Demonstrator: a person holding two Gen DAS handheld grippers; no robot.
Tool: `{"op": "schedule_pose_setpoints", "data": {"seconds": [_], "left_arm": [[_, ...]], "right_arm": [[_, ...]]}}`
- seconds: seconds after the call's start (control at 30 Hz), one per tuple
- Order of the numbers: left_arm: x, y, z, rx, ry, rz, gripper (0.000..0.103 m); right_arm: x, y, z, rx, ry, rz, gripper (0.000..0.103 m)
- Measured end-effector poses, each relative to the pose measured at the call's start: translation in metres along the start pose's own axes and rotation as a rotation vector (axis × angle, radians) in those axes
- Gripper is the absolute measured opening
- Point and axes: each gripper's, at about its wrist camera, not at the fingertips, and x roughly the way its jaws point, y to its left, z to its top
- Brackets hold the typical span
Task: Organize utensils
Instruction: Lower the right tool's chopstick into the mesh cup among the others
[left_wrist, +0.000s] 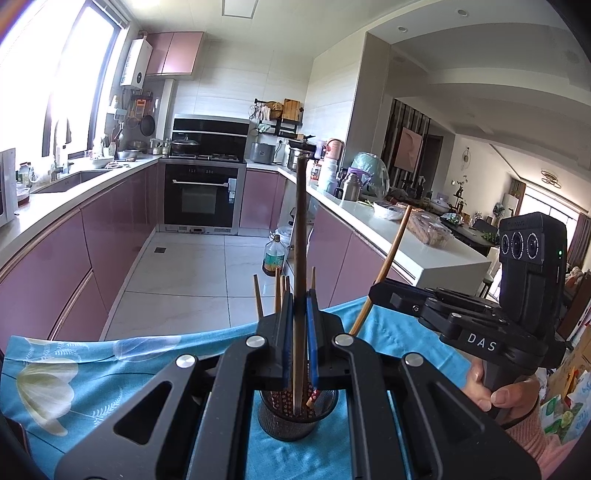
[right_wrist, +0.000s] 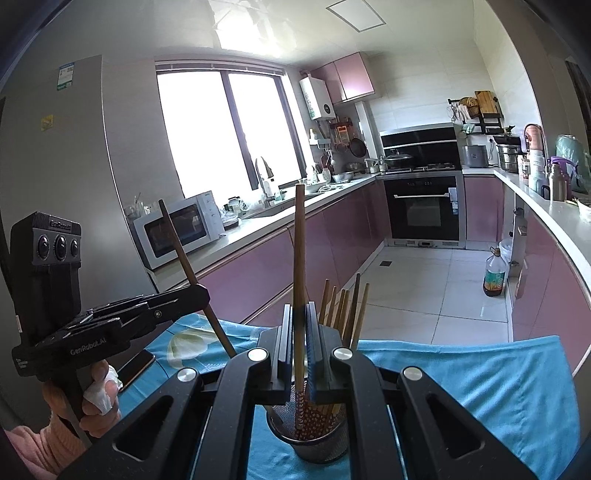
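Kitchen: pink-fronted cabinets ran along both walls; a black oven sat at the far end
Table: a blue floral cloth covered it; a phone lay on it near the left hand
Holder: a dark mesh cup stood on the cloth beneath both grippers; several wooden chopsticks stood upright inside
Left gripper: clenched on a dark chopstick; the stick stood upright, its lower end inside the cup
Right gripper: clenched on a light wooden chopstick; its patterned lower end reached into the cup
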Motion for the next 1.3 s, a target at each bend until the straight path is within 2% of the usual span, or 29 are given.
{"op": "schedule_pose_setpoints", "data": {"seconds": [1.3], "left_arm": [[0.047,0.016,-0.016,-0.004,0.136,0.009,0.007]], "right_arm": [[0.04,-0.015,-0.024,0.029,0.122,-0.028,0.006]]}}
